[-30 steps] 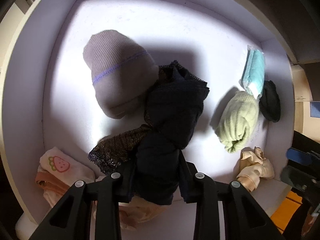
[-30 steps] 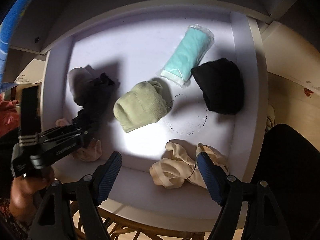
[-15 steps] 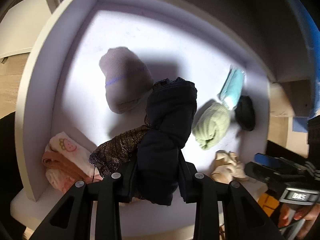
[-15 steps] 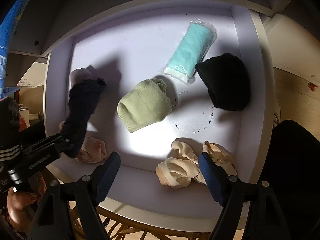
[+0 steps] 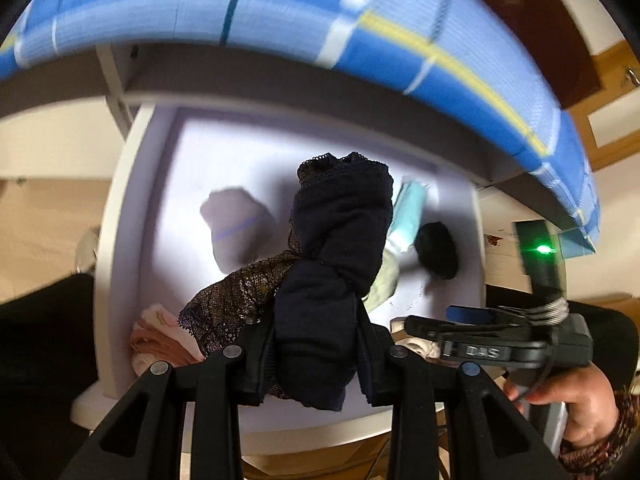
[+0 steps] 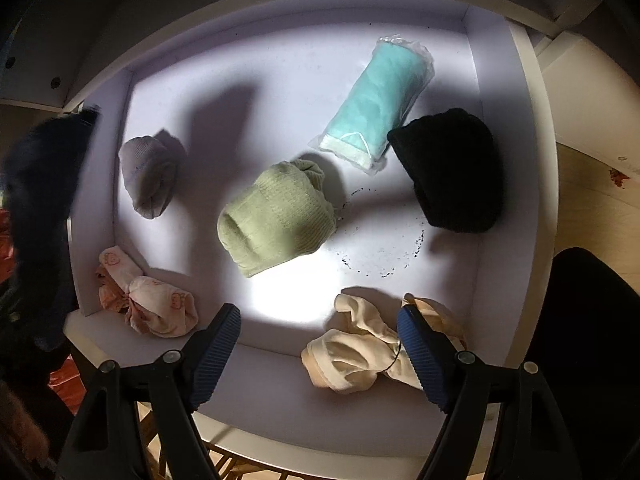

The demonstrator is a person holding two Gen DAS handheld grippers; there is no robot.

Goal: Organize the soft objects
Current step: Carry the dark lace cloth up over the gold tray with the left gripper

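Presently, left view: left gripper point(image 5: 316, 340) at 6 o'clock, clamped tight on dark bundle point(image 5: 332, 272), navy cloth with brown lace hanging off toward 8 o'clock. Bundle held above white drawer point(image 5: 120, 240), clear of its floor. At 4 o'clock, right gripper point(image 5: 468, 320) seen side-on, gripped by a hand point(image 5: 572, 404). Behind the bundle, on drawer floor: pink cloth point(image 5: 160, 340) at 8 o'clock, grey hat point(image 5: 236, 228) at 10 o'clock, black hat point(image 5: 438, 250) at 3 o'clock, teal packet point(image 5: 408, 212) just beyond it. Blue checked fabric point(image 5: 360, 32) across 12 o'clock, blurred.

Right view: right gripper point(image 6: 316, 344) at 6 o'clock, jaws spread wide, nothing pinched. Right blue pad point(image 6: 420, 356) overlapping cream cloth point(image 6: 352, 352) in frame; contact cannot be judged. Cream cloth at 5 o'clock against near drawer wall point(image 6: 272, 384). Pink cloth point(image 6: 152, 300) at 8 o'clock in near left corner. Green hat point(image 6: 276, 220) at centre, apart from all others, with black specks point(image 6: 380, 264) scattered on floor toward 4 o'clock. Grey hat point(image 6: 148, 176) at 9 o'clock near left wall. Black hat point(image 6: 452, 172) at 2 o'clock, touching teal packet point(image 6: 376, 104) at 1 o'clock. Dark bundle point(image 6: 40, 184) blurred at 9 o'clock edge, outside the left wall.
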